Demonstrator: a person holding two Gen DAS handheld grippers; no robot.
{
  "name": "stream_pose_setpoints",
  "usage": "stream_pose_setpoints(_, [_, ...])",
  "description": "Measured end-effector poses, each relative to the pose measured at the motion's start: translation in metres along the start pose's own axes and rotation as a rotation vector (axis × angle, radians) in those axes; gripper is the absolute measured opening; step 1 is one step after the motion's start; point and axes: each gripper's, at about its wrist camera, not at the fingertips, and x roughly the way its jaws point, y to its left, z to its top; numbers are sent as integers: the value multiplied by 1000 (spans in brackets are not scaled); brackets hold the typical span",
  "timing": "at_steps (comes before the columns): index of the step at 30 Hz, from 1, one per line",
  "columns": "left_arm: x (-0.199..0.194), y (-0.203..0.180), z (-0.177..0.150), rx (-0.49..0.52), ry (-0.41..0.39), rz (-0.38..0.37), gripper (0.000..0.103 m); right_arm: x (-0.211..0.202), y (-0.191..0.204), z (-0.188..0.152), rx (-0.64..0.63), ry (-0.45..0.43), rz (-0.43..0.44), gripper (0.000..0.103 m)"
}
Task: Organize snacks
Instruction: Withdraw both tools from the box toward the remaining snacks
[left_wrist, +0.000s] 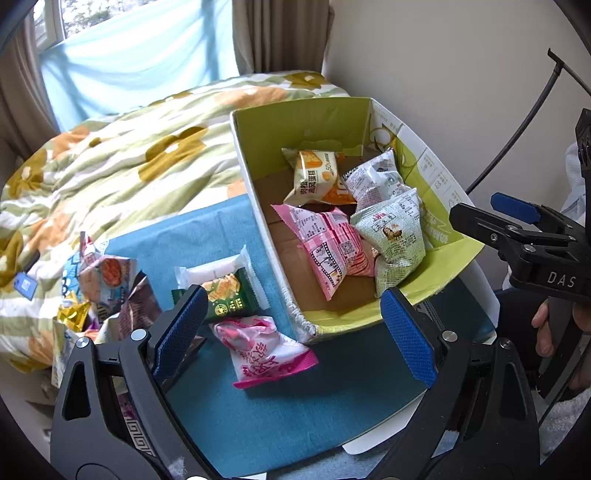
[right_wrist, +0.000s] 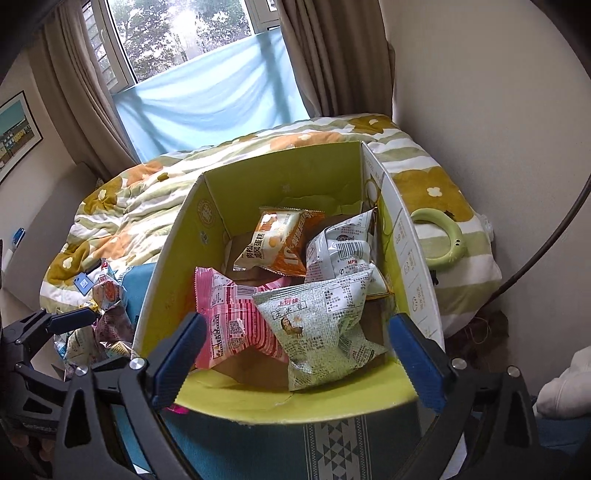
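Loose pile at far left: a heap of crumpled snack packets (left_wrist: 107, 291) lies on the edge of the blue cloth (left_wrist: 295, 417) and the flowered quilt (left_wrist: 122, 166); they overlap, so I cannot count them exactly.
Left gripper: the left gripper (left_wrist: 291, 328) hangs above the blue cloth with its jaws spread wide and nothing between them.
Packets on the cloth: three lie just left of the box, namely one white packet (left_wrist: 218, 267), one dark green packet (left_wrist: 229, 297) that overlaps it, and one pink-and-white packet (left_wrist: 258, 350) nearest the camera.
Box: one open cardboard box (right_wrist: 295, 402) with green inner walls stands on the blue cloth, against the quilt.
Snacks in the box: four packets. One pink striped packet (right_wrist: 232, 321) lies at the left, one orange-and-white cake packet (right_wrist: 277, 240) at the back, one white-grey packet (right_wrist: 343, 251) at the right, and one pale green packet (right_wrist: 321, 332) at the front, which rests partly on the pink one.
Right gripper: the right gripper (right_wrist: 297, 354) is over the near rim of the box, its jaws released and holding nothing; the pale green packet lies below, between the two blue pads.
Far right: one green ring-shaped object (right_wrist: 448, 240) lies on the quilt beside the box.
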Motion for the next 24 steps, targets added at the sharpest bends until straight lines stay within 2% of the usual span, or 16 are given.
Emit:
stream_pose_setpoints(8, [-55,12,-25,-71,-98,65,94,-51,22,-3,-63,-71,62,98])
stream_pose_setpoints(14, [-103,40,-60,-145,-155,183,94,-73,58,-11,-169,-101,136,98])
stream_pose_setpoints(20, [-137,81,-92,-226,-186,279,97,-79,98,-20,-283,-128,225,99])
stream_pose_setpoints(22, [-144,97,-101,-250,-193,289,102,-77,112,-23,-318,-130,250,99])
stream_pose_setpoints(24, [-147,112,-109,-267,-195,293,102,-71,127,-25,-344,-116,275,99])
